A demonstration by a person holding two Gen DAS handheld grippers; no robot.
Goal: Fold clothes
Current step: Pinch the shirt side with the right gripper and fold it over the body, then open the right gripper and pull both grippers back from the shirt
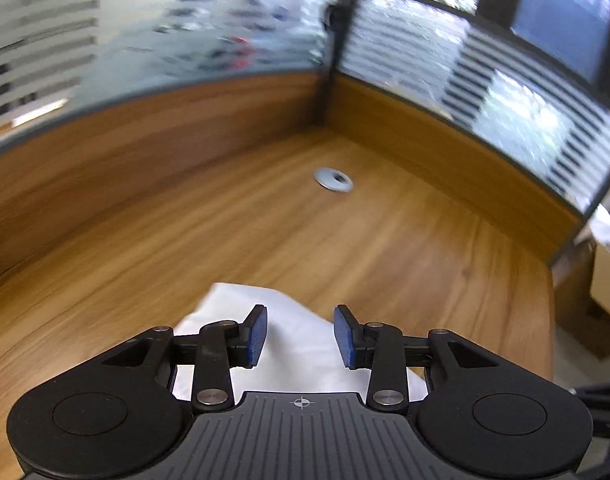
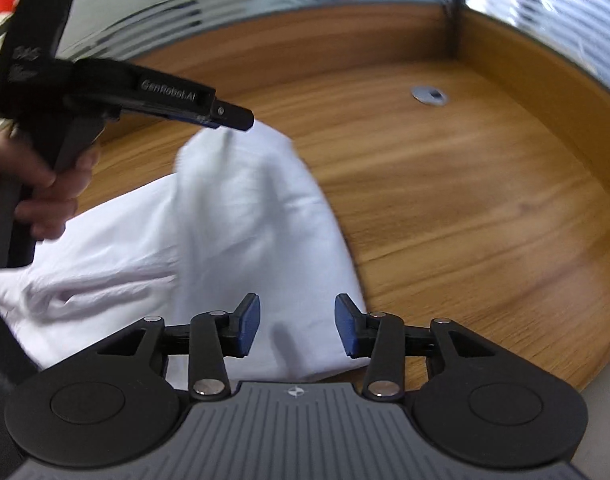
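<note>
On desk (image 1: 385, 240) | white garment (image 2: 245, 220) folded | left gripper (image 1: 301, 334) parted, empty | right gripper (image 2: 297, 326) parted, empty

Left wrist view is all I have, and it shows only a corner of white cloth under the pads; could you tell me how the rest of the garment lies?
Observer: From the right wrist view, the white garment lies spread on the wooden desk, with one part folded over the rest.
Operator: Is the right hand-held gripper holding it?
Observer: No; the right hand-held gripper is open above the cloth's near edge, with nothing between its pads.
Operator: Can you see my gripper from there?
Observer: Yes; the left hand-held gripper shows side-on above the garment's far end, with a hand around its grip.
</note>
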